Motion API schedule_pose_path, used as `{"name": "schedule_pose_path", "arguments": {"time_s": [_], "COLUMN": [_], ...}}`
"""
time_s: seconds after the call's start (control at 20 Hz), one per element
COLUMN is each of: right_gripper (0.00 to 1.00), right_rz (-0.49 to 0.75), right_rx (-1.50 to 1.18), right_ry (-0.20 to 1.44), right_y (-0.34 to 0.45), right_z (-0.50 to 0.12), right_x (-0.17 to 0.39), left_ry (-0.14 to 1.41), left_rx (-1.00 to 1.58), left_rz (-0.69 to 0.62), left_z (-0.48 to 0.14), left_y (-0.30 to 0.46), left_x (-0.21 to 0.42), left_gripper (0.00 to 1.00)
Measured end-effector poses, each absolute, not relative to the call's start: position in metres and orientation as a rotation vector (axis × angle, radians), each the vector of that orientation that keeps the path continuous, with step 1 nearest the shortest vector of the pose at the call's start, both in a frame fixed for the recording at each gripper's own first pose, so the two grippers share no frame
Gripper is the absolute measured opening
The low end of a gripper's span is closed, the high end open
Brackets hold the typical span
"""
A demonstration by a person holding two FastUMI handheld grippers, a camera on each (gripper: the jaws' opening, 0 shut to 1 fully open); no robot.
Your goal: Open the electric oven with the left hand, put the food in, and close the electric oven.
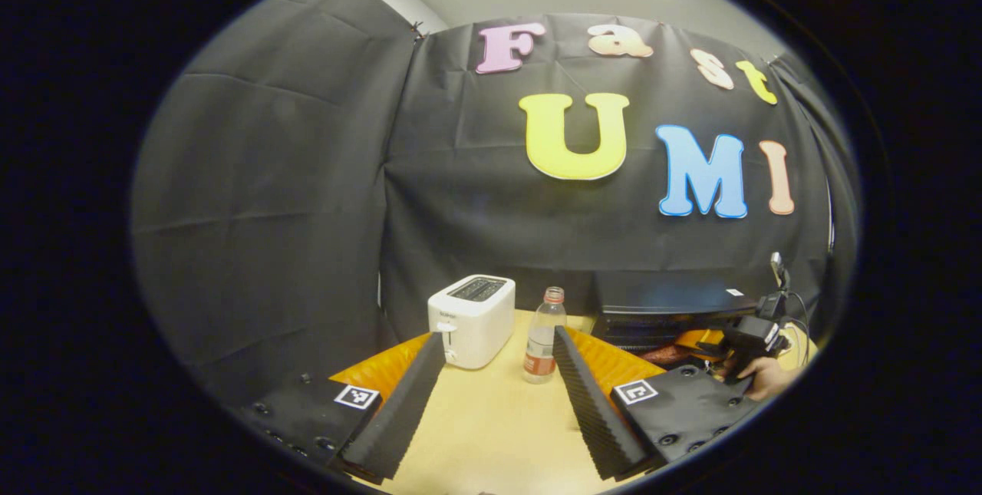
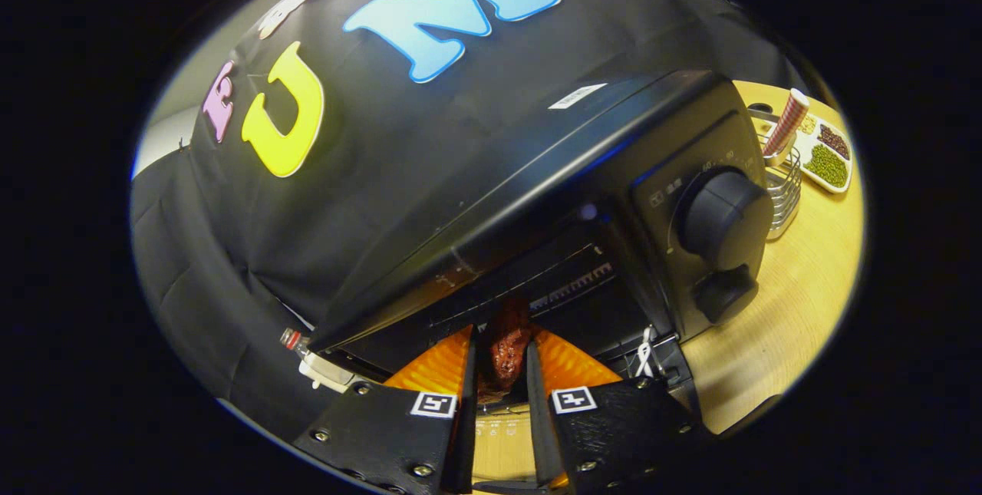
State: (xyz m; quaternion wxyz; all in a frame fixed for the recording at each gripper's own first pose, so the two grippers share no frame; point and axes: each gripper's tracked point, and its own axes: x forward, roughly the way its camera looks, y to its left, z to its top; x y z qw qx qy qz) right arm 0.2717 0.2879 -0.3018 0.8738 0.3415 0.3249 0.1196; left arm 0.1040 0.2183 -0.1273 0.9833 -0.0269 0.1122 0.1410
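Right gripper view: right hand-held gripper (image 2: 502, 372), clamped on dark reddish glazed meat (image 2: 506, 349), enters the black electric oven (image 2: 583, 196); release next, while left hand-held gripper (image 1: 499, 376) waits apart.

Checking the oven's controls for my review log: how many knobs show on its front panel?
2. On the oven panel, a large knob sits above a smaller knob, both right of the open cavity. Others may be hidden lower down.

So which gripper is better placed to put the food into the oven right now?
Right. The right gripper is shut on the food at the open front of the oven. The left gripper is open over the table, facing the toaster.
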Motion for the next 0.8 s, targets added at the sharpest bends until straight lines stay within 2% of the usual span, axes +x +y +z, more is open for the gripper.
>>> {"name": "schedule_pose_path", "arguments": {"time_s": [0.05,0.1,0.15,0.25,0.3,0.35,0.65,0.7,0.8], "right_gripper": [0.35,0.45,0.46,0.81,0.84,0.97,0.97,0.97,0.97], "right_rz": [0.235,0.229,0.232,0.243,0.247,0.252,0.315,0.320,0.330], "right_rx": [0.682,0.646,0.608,0.541,0.514,0.489,0.346,0.322,0.278], "right_ry": [0.678,0.663,0.650,0.630,0.620,0.611,0.529,0.510,0.466], "right_y": [0.281,0.275,0.275,0.269,0.267,0.265,0.248,0.242,0.233], "right_z": [-0.305,-0.304,-0.303,-0.300,-0.296,-0.293,-0.249,-0.239,-0.218], "right_x": [0.272,0.273,0.271,0.267,0.265,0.262,0.232,0.226,0.213], "left_ry": [0.227,0.229,0.230,0.229,0.229,0.228,0.233,0.237,0.248], "left_rx": [-0.053,-0.054,-0.055,-0.054,-0.055,-0.055,-0.059,-0.061,-0.069], "left_rz": [0.284,0.283,0.283,0.279,0.274,0.270,0.216,0.203,0.176], "left_z": [-0.128,-0.128,-0.128,-0.127,-0.128,-0.127,-0.133,-0.137,-0.144], "left_y": [0.217,0.217,0.215,0.212,0.208,0.204,0.171,0.164,0.150], "left_x": [0.104,0.104,0.105,0.104,0.105,0.104,0.104,0.104,0.104], "left_gripper": [0.92,0.91,0.91,0.93,0.95,0.96,1.00,0.95,0.95]}}
